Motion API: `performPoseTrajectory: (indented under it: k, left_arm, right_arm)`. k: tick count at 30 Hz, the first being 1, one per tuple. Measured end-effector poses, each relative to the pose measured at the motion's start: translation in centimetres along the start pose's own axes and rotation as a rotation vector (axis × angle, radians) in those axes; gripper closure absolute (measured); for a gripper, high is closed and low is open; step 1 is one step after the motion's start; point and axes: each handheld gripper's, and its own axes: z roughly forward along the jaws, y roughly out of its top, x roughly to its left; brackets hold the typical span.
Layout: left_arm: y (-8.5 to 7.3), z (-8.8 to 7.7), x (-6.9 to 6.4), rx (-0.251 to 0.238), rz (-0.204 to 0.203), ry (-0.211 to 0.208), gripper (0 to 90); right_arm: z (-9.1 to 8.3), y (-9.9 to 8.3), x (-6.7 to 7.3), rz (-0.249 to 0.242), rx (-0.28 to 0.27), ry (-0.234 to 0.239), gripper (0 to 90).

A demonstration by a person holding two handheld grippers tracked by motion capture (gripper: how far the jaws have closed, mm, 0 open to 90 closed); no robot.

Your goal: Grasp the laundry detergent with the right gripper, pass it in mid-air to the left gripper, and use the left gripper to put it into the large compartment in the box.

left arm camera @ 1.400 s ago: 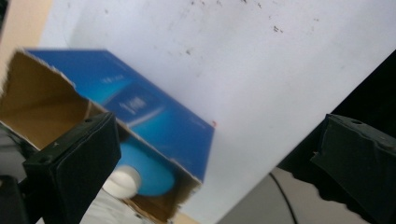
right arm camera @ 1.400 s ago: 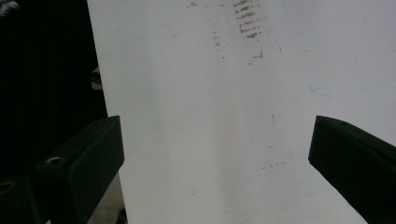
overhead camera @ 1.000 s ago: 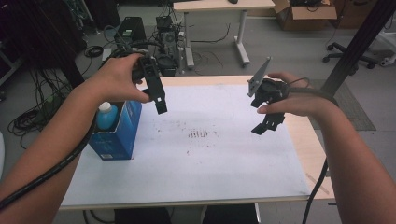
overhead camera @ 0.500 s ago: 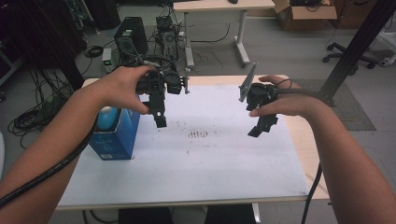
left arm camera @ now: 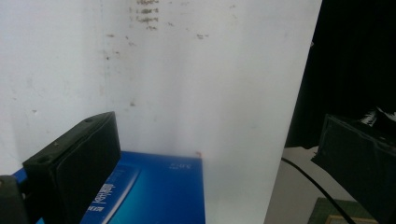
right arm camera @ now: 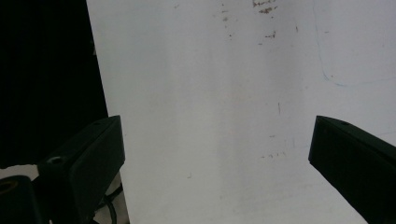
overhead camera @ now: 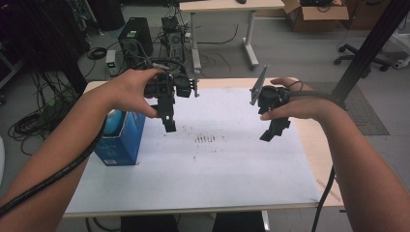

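I am holding both tools wide open and empty above the counter (overhead camera: 232,179). The box (overhead camera: 121,140) is sitting at the counter's left edge, just beside my left tool (overhead camera: 169,123); I should lower over it squarely. My right tool (overhead camera: 273,133) is hovering well right of the box. The box's contents are hard to make out.

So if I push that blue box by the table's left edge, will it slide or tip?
The blue box stands taller than it is wide, so a high push may tip it. Its glossy carton probably slides on the smooth white table cover. It sits near the edge, so it could fall.
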Motion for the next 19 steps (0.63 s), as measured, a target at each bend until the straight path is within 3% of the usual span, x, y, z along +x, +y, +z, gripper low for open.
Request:
performPoseTrajectory:
  k: [19]
  left_arm:
    - [-0.86,-0.23,0.45,-0.013,-0.024,0.009,0.2]
  right_arm:
    - [-0.21,0.49,-0.19,-0.003,0.001,-0.004,3.6]
